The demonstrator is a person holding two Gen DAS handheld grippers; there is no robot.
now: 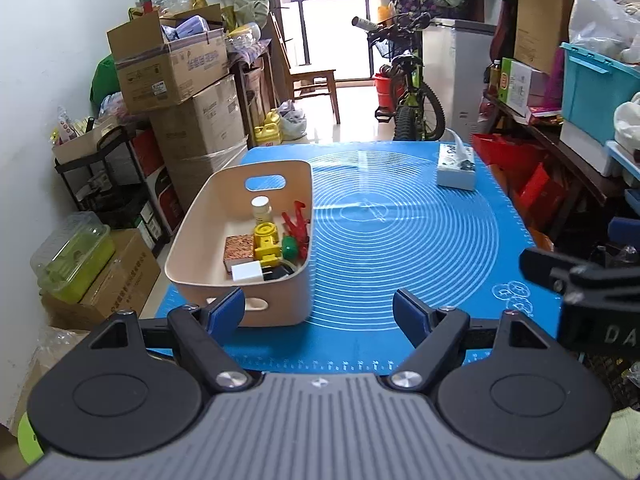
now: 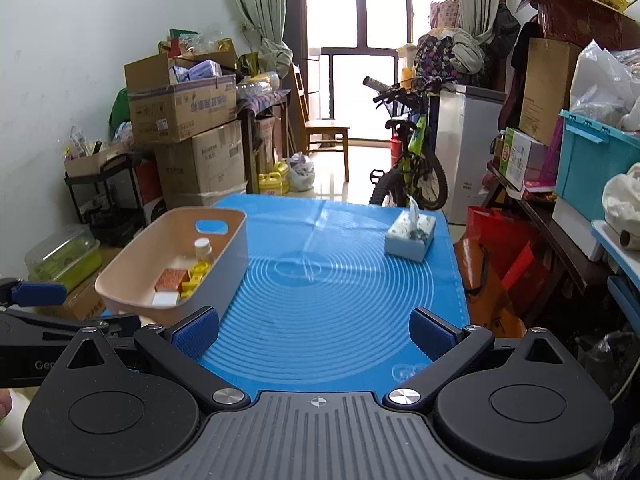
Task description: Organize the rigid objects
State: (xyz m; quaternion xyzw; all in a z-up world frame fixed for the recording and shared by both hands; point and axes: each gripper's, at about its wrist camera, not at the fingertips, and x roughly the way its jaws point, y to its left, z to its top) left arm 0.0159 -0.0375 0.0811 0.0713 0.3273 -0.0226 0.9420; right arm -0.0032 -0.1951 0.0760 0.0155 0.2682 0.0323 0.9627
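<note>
Nearest: left gripper (image 1: 319,307) w/ blue-padded fingers (image 1: 227,307) spread wide, nothing btwn them; right gripper (image 2: 315,330) same, fingers (image 2: 196,332) apart & empty. Both hang over the near edge of the table, which is covered by a blue baking mat (image 1: 400,240) w/ white concentric rings.

Just past the left fingers, on the mat's left side: beige plastic bin (image 1: 224,216) w/ cut-out handles. The rigid objs are all inside it: white block (image 1: 246,271), cork-look block (image 1: 239,247), yellow toy piece (image 1: 267,242), green knob (image 1: 289,246), red clip (image 1: 297,222), small white-capped bottle (image 1: 261,206); a dark item by the near wall, can't ID.

Mid mat is bare. Far right corner: tissue box (image 1: 456,166), well apart from the bin.

Beyond the table: stacked cartons, a green bike, bright window.

Judgement: sorting looks basically done, no loose rigid item left on the mat. Tissue box prob not part of the set. Next move, if any: a check for stragglers, or a two-handed hold on the bin's handles to square it up; that needs the fingers lowered either side of a wall before closing
</note>
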